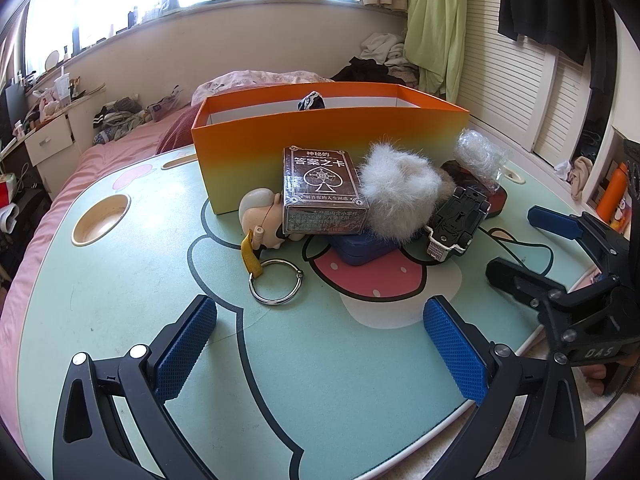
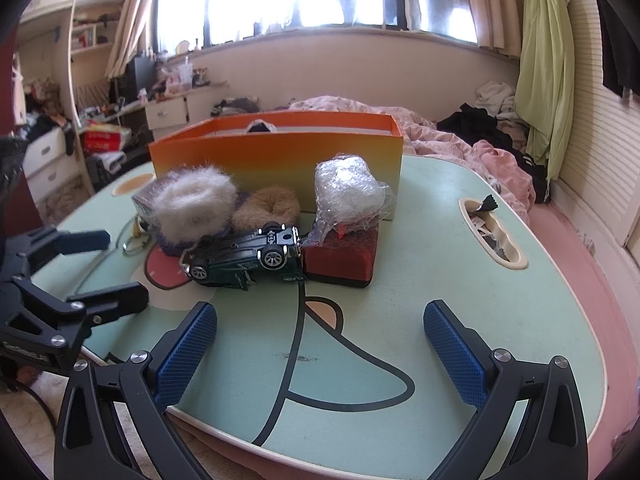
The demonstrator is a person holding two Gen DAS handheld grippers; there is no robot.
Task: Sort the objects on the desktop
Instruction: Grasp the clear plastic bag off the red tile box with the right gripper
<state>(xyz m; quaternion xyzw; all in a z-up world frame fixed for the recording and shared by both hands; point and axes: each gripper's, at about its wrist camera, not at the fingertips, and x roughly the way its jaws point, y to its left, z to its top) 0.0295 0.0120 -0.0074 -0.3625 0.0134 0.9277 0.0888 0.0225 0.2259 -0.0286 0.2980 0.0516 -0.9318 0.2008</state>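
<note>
An orange box (image 1: 320, 136) (image 2: 276, 156) stands at the back of the mint table, a dark item showing inside. In front of it lie a brown card box (image 1: 320, 192), a figurine keychain (image 1: 260, 216) with a metal ring (image 1: 276, 284), a white fluffy scrunchie (image 1: 396, 196) (image 2: 192, 200), a blue case (image 1: 360, 248), a tan scrunchie (image 2: 266, 208), an overturned green toy car (image 2: 244, 260) (image 1: 456, 224), a red box (image 2: 340, 260) and a plastic-wrapped bundle (image 2: 348, 192) (image 1: 480, 156). My left gripper (image 1: 320, 344) (image 2: 108, 268) is open, short of the ring. My right gripper (image 2: 320, 352) (image 1: 524, 244) is open, short of the car.
The table (image 1: 120, 300) has a round cup recess (image 1: 102, 220) at left and an oblong slot (image 2: 492, 236) at right. A pink bed with clothes lies behind. Drawers and clutter stand at far left, louvred doors at right.
</note>
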